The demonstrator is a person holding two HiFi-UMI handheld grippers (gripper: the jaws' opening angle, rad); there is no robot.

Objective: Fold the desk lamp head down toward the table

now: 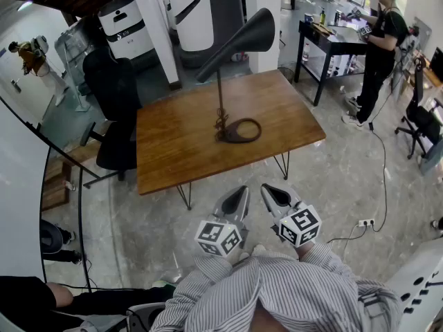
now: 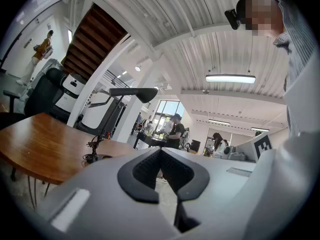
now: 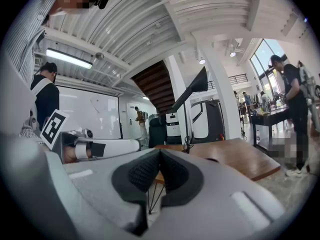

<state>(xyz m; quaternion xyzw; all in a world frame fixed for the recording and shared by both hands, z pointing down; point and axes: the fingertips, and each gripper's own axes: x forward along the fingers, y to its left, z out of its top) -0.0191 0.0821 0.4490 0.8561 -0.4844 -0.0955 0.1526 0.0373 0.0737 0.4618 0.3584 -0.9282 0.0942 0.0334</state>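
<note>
Presently, desk lamp (image 1: 221, 92): stands on the wooden tabletop (image 1: 173, 151), around its middle and a little toward the far right side.
Lamp head (image 1: 242, 39): a black cone raised at the top of the stem, tilted with its wide mouth up and to the right in the head view, well above the wood.
Stem (image 1: 220, 81): thin and upright, with a cord (image 1: 221, 120) wound round its lower part.
Base (image 1: 241, 131): a dark open ring lying flat on the tabletop.
Left tongs (image 1: 242, 189): clenched, the dark pads pressed together with nothing between them. They are held about level over the floor (image 1: 332, 178), short of the tabletop's near edge, aimed toward the lamp and well apart from it.
Right tongs (image 1: 266, 187): likewise clenched on nothing, just beside the left tongs, also short of the near edge and well apart from the lamp.
Marker cubes: one on each pair of tongs, left (image 1: 219, 237) and right (image 1: 300, 225), close to the striped sleeves (image 1: 277, 289).
Office chair (image 1: 114, 109): black, at the tabletop's left end.
Column (image 1: 160, 26): white, behind the tabletop's far edge.
Side desk (image 1: 332, 40): black, far right, with a person (image 1: 379, 43) standing at it.
Power strip (image 1: 365, 222): white, on the floor to the right of the tongs.
</note>
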